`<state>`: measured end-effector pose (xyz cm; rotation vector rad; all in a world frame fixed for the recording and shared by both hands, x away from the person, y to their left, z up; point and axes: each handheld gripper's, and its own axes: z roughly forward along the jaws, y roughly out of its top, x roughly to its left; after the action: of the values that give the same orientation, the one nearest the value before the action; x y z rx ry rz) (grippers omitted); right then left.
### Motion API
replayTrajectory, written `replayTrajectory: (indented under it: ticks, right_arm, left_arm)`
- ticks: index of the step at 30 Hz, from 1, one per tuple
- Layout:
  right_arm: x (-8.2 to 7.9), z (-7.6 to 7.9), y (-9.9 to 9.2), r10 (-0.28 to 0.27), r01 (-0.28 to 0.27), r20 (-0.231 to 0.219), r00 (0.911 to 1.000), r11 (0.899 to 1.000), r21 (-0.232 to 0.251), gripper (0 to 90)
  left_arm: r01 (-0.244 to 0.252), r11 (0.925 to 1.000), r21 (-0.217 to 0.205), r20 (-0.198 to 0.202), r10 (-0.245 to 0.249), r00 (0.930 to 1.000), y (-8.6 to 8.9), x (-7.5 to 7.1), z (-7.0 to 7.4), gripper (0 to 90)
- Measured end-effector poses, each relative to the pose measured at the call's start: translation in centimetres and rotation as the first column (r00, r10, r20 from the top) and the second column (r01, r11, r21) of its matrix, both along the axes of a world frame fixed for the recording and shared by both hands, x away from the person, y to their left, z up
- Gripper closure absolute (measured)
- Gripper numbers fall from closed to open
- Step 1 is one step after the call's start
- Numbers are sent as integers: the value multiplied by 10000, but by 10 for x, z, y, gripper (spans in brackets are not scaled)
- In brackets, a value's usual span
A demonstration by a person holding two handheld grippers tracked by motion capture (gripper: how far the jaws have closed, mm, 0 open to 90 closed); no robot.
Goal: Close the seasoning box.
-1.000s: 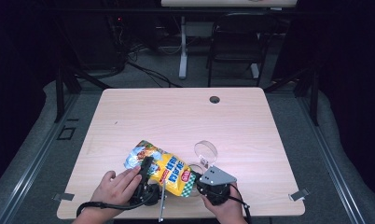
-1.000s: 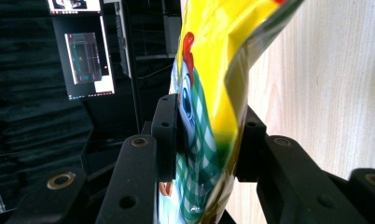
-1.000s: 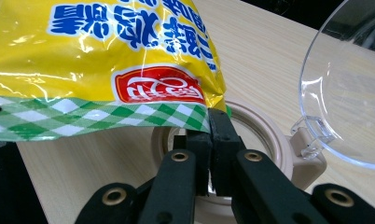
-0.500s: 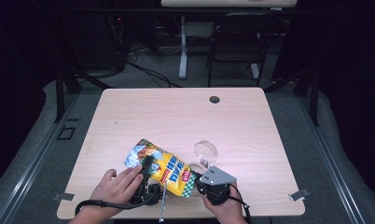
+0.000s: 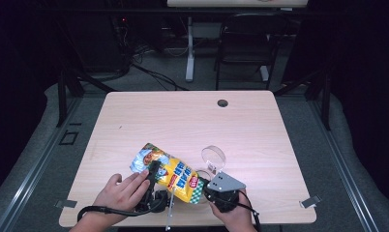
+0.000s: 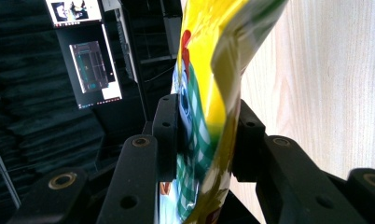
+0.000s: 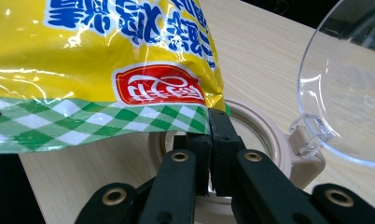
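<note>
A yellow snack bag (image 5: pixel 175 173) with blue lettering and a green-checked end hangs low over the table's front, held between both grippers. My left gripper (image 5: pixel 153 175) is shut on the bag (image 6: pixel 209 70), one pad pressing on each face, as the left gripper view (image 6: pixel 206 128) shows. My right gripper (image 5: pixel 204 187) is shut on the bag's checked corner (image 7: pixel 176 119), its jaws (image 7: pixel 209 135) closed tight together. Just beyond the right gripper stands a beige container (image 7: pixel 269 140) with its clear hinged lid (image 7: pixel 349 84) swung open. In the high view the lid (image 5: pixel 213 157) stands right of the bag.
The light wooden table (image 5: pixel 183 125) has a dark grommet hole (image 5: pixel 222 103) near its far edge. A thin pale strip (image 5: pixel 169 213) lies by the front edge between the hands. Beyond the table a chair (image 5: pixel 246 43) and desk legs stand on dark floor.
</note>
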<state>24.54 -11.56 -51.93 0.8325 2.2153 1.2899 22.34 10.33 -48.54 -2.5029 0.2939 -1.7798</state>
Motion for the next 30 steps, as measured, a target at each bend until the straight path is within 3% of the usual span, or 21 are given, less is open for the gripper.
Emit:
replayTrajectory:
  ticks: [30]
  right_arm:
    - [0,-1,-1,-29,29,-26,10000,10000,-30,884]
  left_arm:
    - [171,9988,469,-1,-171,9999,-6,-3,8,698]
